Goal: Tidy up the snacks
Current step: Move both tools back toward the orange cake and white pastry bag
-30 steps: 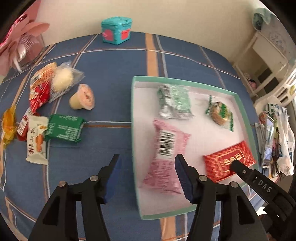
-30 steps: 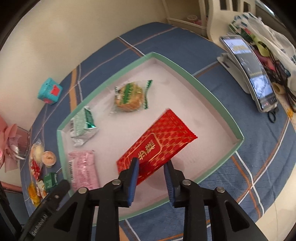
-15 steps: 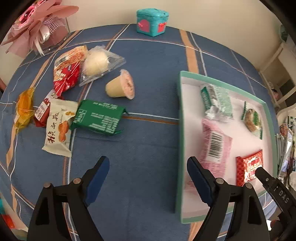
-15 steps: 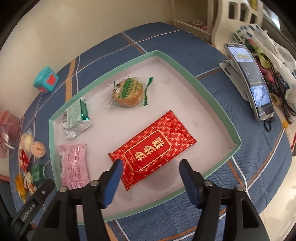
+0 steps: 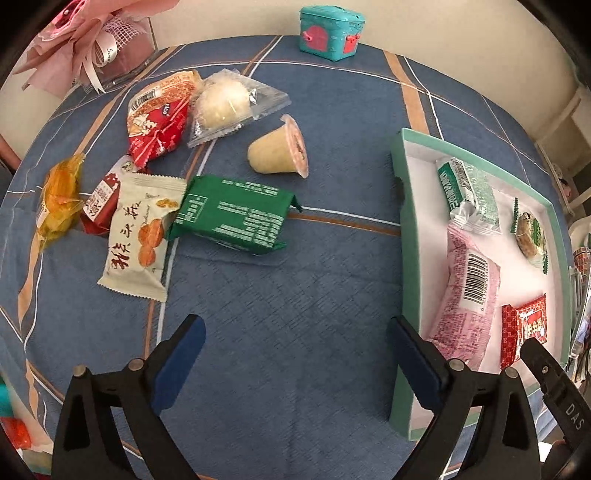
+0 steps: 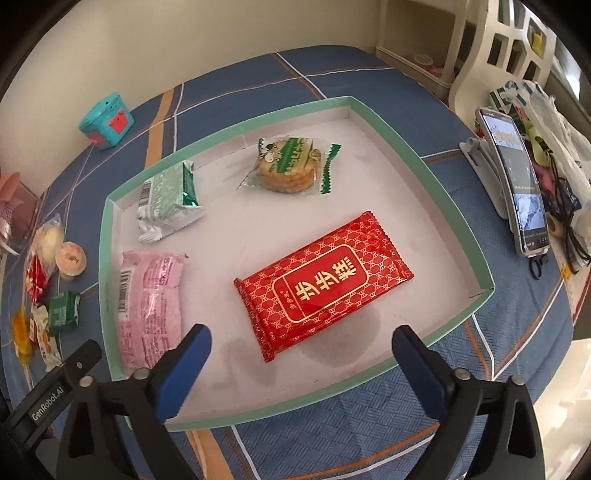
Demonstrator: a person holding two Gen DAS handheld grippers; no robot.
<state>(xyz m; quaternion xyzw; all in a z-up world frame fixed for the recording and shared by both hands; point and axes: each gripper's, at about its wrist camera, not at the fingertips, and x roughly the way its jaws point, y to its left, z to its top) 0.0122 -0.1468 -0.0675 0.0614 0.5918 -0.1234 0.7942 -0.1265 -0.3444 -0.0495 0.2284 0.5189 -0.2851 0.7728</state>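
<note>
A mint-green tray [image 6: 436,177] on the blue checked cloth holds a red packet [image 6: 325,284], a pink packet [image 6: 151,306], a pale green packet [image 6: 168,195] and a wrapped biscuit [image 6: 291,166]. My right gripper [image 6: 301,363] hovers over the tray's near side, jaws opening wide, nothing between them; the red packet lies just beyond. My left gripper [image 5: 293,354] hangs over bare cloth left of the tray [image 5: 406,236], jaws opening, empty. Loose snacks lie to its upper left: a dark green packet [image 5: 232,216], a cup dessert [image 5: 279,151], a cream packet [image 5: 140,236], a red bag [image 5: 159,118] and a wrapped bun [image 5: 225,103].
A teal toy chest [image 5: 328,33] stands at the table's far edge and pink wrapped flowers [image 5: 85,40] at the far left. A phone on a stand [image 6: 517,184] and plastic bags [image 6: 554,125] crowd the table's right side beside the tray.
Both grippers opened wide. The right one let go of the red packet, which now lies flat in the tray. The left one shifted left, off the pink packet, to above bare cloth.
</note>
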